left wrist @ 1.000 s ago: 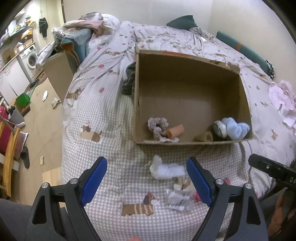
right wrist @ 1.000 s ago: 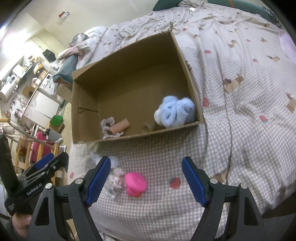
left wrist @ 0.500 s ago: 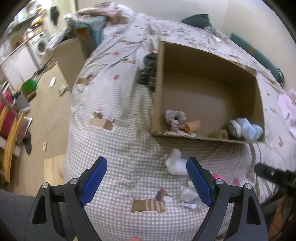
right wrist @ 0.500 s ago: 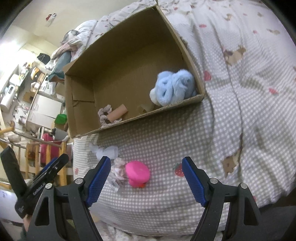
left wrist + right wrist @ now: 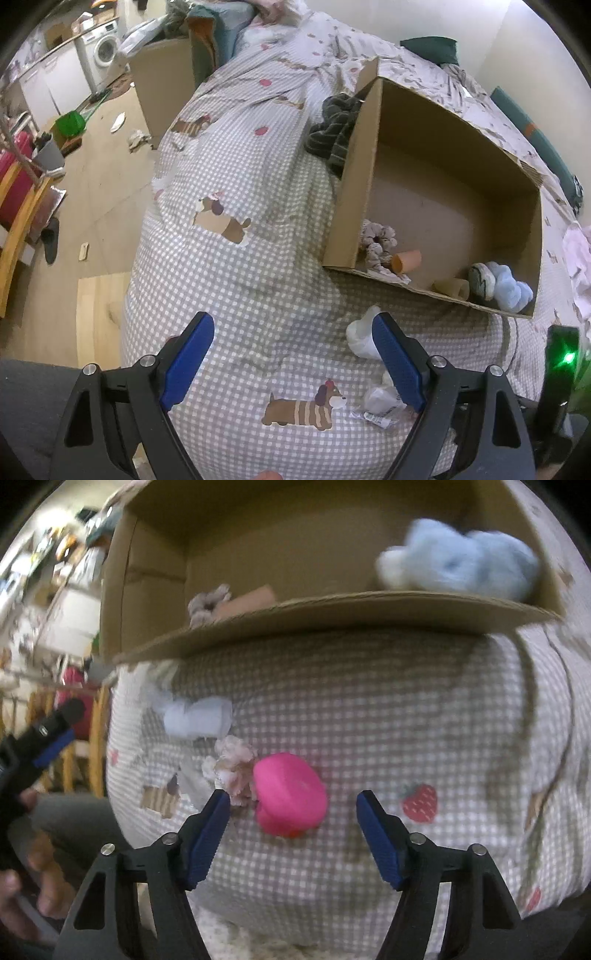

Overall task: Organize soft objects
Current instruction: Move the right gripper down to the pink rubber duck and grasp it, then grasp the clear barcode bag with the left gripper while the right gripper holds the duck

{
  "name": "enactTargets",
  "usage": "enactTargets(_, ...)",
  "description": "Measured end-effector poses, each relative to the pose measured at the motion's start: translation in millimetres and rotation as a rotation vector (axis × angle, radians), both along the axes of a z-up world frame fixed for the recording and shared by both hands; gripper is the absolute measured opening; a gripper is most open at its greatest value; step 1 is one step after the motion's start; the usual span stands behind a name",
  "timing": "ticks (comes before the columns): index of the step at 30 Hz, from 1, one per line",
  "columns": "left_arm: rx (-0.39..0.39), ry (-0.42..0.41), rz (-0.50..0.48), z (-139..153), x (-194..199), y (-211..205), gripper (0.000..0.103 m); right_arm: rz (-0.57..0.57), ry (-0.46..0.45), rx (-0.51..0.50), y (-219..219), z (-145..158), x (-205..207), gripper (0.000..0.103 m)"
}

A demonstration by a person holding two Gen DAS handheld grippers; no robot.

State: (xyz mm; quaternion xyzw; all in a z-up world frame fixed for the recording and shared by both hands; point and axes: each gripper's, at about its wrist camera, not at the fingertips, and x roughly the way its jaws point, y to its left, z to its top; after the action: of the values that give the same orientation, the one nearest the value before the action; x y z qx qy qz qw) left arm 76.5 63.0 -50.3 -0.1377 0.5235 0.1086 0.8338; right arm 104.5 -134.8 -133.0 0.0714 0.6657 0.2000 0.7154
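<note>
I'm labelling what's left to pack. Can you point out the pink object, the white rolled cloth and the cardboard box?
pink object [image 5: 290, 794]: right wrist view, middle of its rounded top.
white rolled cloth [image 5: 197, 720]: right wrist view, centre of the roll.
cardboard box [image 5: 351, 199]: left wrist view, outer face of its left wall.

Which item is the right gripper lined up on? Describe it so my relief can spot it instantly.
On the checked bedspread, just in front of the cardboard box, lies a small cluster of loose items. The target is the pink rounded object between the open right gripper fingers: the only bright, smooth piece, beside a pale frilly scrunchie.
</note>
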Motion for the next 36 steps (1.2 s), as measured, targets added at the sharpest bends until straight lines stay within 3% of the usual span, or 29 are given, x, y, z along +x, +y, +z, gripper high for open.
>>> enactTargets(1, -0.003, 0.003, 0.006, -1, 0, 1, 0.086, 0.016, 0.002, -0.007, 4, -3, 0, 0.060)
enactTargets(2, -0.007, 0.006, 0.011, -1, 0, 3, 0.086, 0.028, 0.008, -0.014, 8, -6, 0, 0.047)
enactTargets(8, -0.027, 0.051, -0.003, -13, 0, 1, 0.086, 0.041, -0.039, -0.028, 9, 4, -2, 0.045)
enactTargets(17, -0.110, 0.162, -0.276, -48, -1, -65, 0.084, -0.152, -0.121, 0.058, -47, 39, 1, 0.045)
enactTargets(24, -0.113, 0.256, -0.426, -79, 1, -107, 0.084, -0.182, -0.117, 0.078, -63, 42, -2, 0.045)
enactTargets(29, -0.067, 0.279, -0.434, -91, 3, -111, 0.055, -0.181, -0.117, 0.090, -66, 42, -1, 0.045)
enactTargets(36, -0.100, 0.263, -0.406, -82, -5, -96, 0.040, -0.156, -0.122, 0.093, -59, 44, -1, 0.045)
